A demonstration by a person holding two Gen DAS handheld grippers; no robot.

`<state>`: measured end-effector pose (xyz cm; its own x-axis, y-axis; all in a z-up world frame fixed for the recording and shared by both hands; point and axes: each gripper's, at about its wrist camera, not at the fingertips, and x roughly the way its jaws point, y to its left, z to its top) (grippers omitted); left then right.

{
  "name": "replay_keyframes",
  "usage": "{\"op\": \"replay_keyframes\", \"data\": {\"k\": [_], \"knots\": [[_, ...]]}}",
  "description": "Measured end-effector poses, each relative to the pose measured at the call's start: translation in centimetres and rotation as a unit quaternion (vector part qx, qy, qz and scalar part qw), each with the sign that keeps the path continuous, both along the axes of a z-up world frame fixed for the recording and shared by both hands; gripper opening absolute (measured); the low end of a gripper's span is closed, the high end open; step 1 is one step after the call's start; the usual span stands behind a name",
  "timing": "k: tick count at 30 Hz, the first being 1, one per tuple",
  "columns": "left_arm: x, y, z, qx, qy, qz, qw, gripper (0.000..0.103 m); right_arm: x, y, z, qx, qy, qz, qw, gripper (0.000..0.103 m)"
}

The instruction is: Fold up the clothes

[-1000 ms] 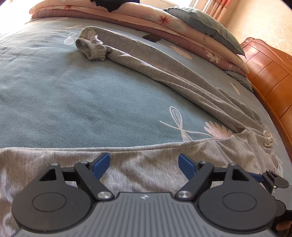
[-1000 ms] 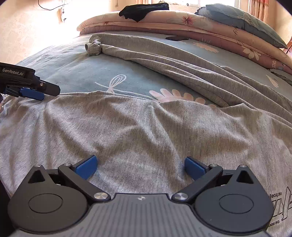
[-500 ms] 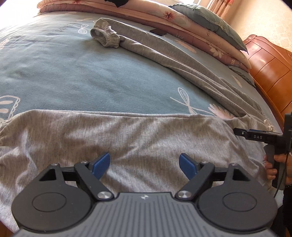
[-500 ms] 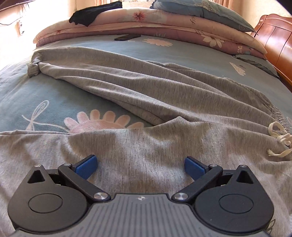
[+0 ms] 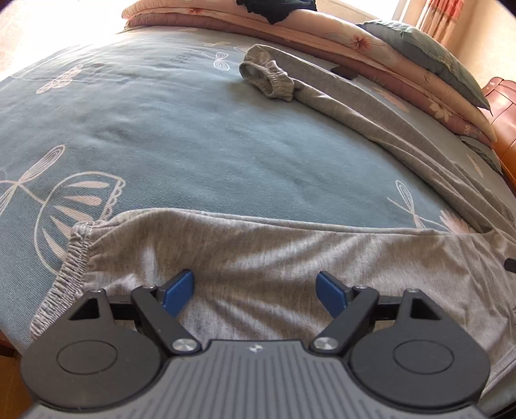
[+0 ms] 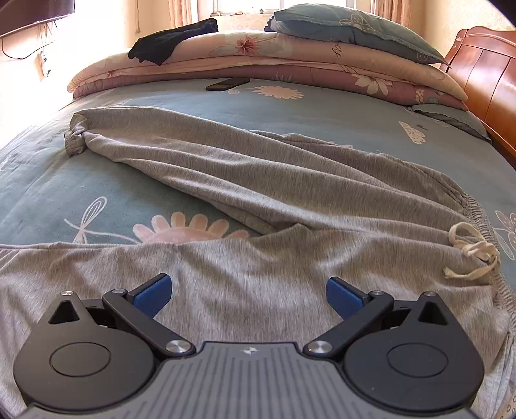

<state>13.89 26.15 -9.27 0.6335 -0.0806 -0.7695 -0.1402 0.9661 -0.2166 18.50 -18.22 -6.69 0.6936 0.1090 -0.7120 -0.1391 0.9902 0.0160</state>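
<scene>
Grey marl jersey sweatpants (image 6: 258, 180) spread unfolded on teal floral bedsheet (image 5: 193, 135), legs splayed. Left gripper (image 5: 256, 290) over near cuff, right gripper (image 6: 248, 295) near waistband; both gaping, empty. Advice: pinch through both layers.

A bed (image 6: 290, 112) covered by a teal sheet printed with pale flowers and dragonflies fills the scene. Folded floral quilts (image 6: 290, 54) lie along its far edge, a grey-blue pillow (image 6: 348, 22) on top. A glossy wooden headboard (image 6: 483, 71) stands at right. Beyond, a sunlit window with curtains (image 6: 175, 13) brightens cream walls (image 6: 106, 35).
</scene>
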Motion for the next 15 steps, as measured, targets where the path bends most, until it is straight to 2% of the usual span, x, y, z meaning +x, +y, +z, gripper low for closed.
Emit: {"op": "replay_keyframes", "data": {"k": [3,6,8,10,12,15], "knots": [[-0.2,0.3,0.0,0.008,0.003,0.010,0.9999,0.083,-0.8,1.8,-0.3,-0.013,-0.011,0.028,0.999,0.103],[-0.3,0.4,-0.1,0.024,0.004,0.015,0.9996,0.083,-0.3,5.6,-0.7,-0.012,-0.016,0.080,0.997,0.103],[-0.3,0.5,-0.2,0.033,0.003,0.020,0.9993,0.083,0.4,8.2,-1.5,-0.003,-0.010,0.120,0.993,0.103],[-0.2,1.1,-0.2,0.025,0.001,0.029,0.9993,0.083,1.6,11.4,-2.7,0.002,0.011,0.154,0.988,0.103],[-0.1,1.5,-0.1,0.018,0.002,0.037,0.9991,0.083,2.8,13.8,-3.6,0.005,0.024,0.167,0.986,0.103],[-0.2,1.5,0.5,0.011,0.005,0.043,0.9990,0.083,3.2,15.7,-2.9,-0.002,0.014,0.169,0.985,0.103]]}}
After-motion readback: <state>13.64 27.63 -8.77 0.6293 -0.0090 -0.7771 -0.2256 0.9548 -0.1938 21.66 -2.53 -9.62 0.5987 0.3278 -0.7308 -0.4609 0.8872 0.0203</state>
